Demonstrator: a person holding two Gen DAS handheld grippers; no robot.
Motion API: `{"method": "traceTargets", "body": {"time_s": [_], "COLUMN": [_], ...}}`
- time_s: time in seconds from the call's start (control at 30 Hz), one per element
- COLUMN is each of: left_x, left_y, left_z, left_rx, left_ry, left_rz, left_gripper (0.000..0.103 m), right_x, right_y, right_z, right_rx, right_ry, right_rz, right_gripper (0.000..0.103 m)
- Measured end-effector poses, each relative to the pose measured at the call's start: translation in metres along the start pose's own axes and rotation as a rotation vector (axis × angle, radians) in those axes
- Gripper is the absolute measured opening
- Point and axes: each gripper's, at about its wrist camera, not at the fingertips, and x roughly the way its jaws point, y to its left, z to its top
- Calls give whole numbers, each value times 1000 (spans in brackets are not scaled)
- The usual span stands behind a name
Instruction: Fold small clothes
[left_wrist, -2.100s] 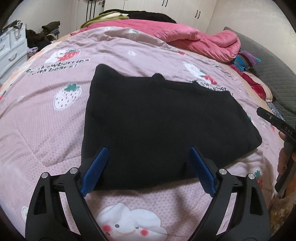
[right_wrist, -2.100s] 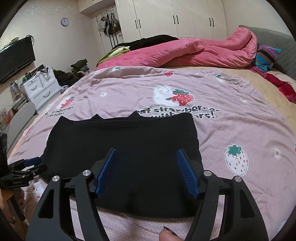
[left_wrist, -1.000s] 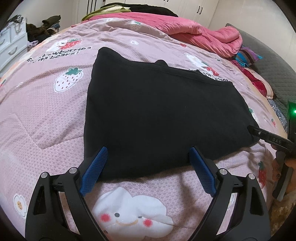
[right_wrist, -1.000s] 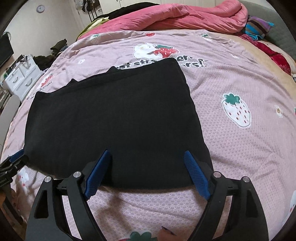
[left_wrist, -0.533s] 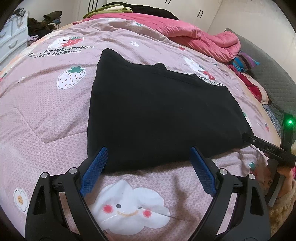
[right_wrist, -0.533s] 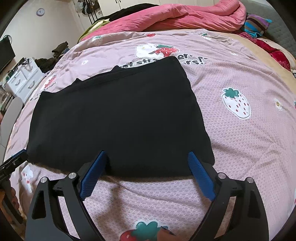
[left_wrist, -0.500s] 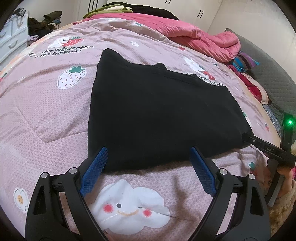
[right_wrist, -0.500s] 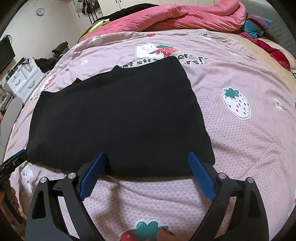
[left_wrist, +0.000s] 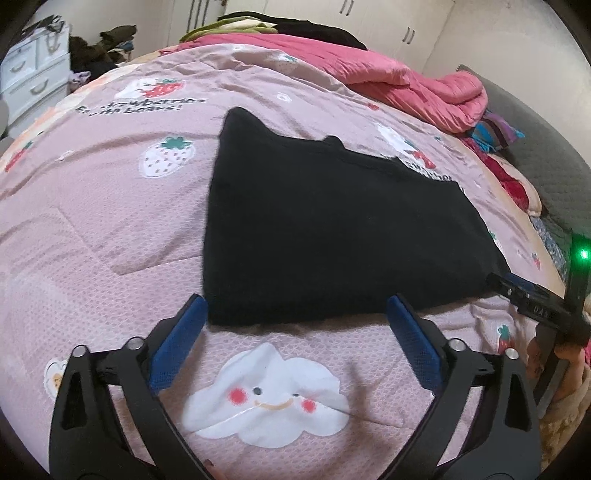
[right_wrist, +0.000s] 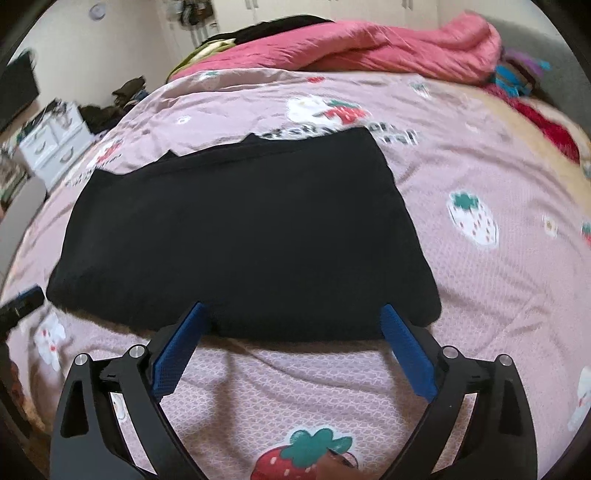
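A black garment (left_wrist: 332, 229) lies flat in a folded rectangle on the pink strawberry-print bedspread (left_wrist: 110, 206); it also shows in the right wrist view (right_wrist: 243, 236). My left gripper (left_wrist: 295, 306) is open and empty, just short of the garment's near edge at its left end. My right gripper (right_wrist: 293, 314) is open and empty, its blue fingertips (right_wrist: 192, 317) at the near edge at the garment's right end. The right gripper's tip shows in the left wrist view (left_wrist: 517, 288) beside the garment's right corner.
A rumpled pink duvet (right_wrist: 369, 48) and dark clothes lie piled at the far side of the bed. A striped pillow (left_wrist: 495, 129) sits by the grey headboard. A white drawer unit (right_wrist: 55, 140) stands left of the bed.
Both grippers have drawn back toward me, from over the garment to its near edge. Both stay open. The garment has not moved.
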Motion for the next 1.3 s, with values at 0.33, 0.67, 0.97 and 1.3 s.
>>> {"method": "traceTargets", "body": {"time_s": [0.33,0.67,0.97,1.3], "left_x": [-12,-8,-3,10], "left_y": [17,37,57,71], "left_z": [4,7,12,36], "left_rx": [-27,-41,-68,-83], "left_ry": [-25,-22,-26,-51], "left_rz": [71,181,232,249], "left_gripper": [94,94,94,94], "right_x": [-22,-22,-10,17], "right_y": [58,121,167,204], "right_z": [-2,-9,-15,-22], "right_rx": [-191,-314,-401,-527], "right_ry": [-156,-163,-143,-105], "right_rz": [11,119,143,111], "right_gripper": [99,99,99,99]}}
